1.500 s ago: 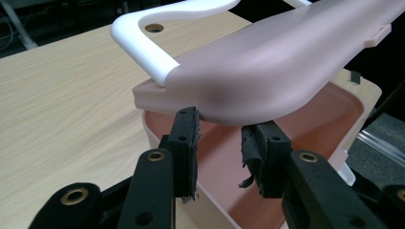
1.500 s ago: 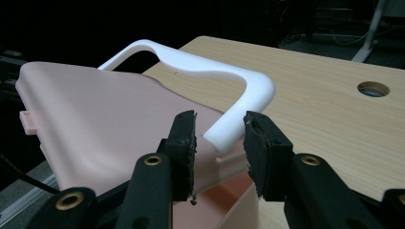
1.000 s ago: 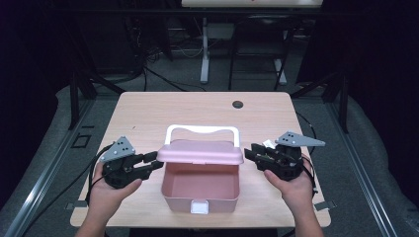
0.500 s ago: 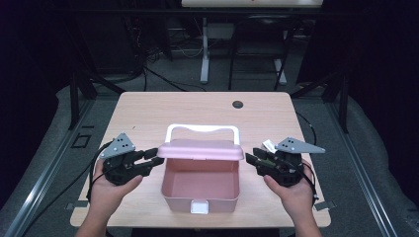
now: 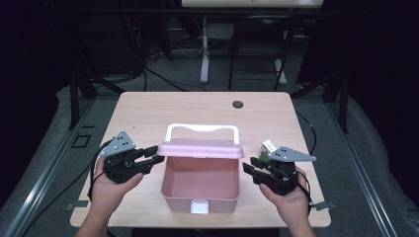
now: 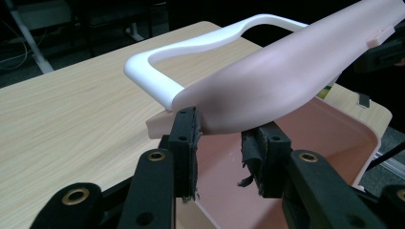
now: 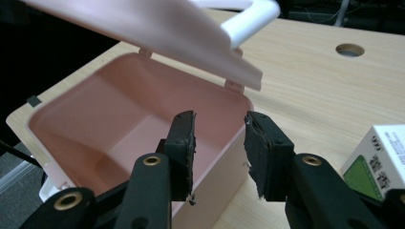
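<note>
Lower now beside the pink box (image 5: pixel 200 190), right gripper (image 5: pixel 249 167) fingers gape empty; left gripper (image 5: pixel 154 154) fingers straddle its lid (image 5: pixel 200 148) edge.

A pale wooden worktop (image 5: pixel 148 118) with rounded corners stands on a grey floor (image 5: pixel 44 148). Toward its far right edge is a small round dark hole (image 5: pixel 238 104). Near the right edge lies a small white carton with a green panel (image 7: pixel 377 164). Beyond the far side, a white post (image 5: pixel 204 54) rises among dark frame legs and loose black cables (image 5: pixel 163 79).
</note>
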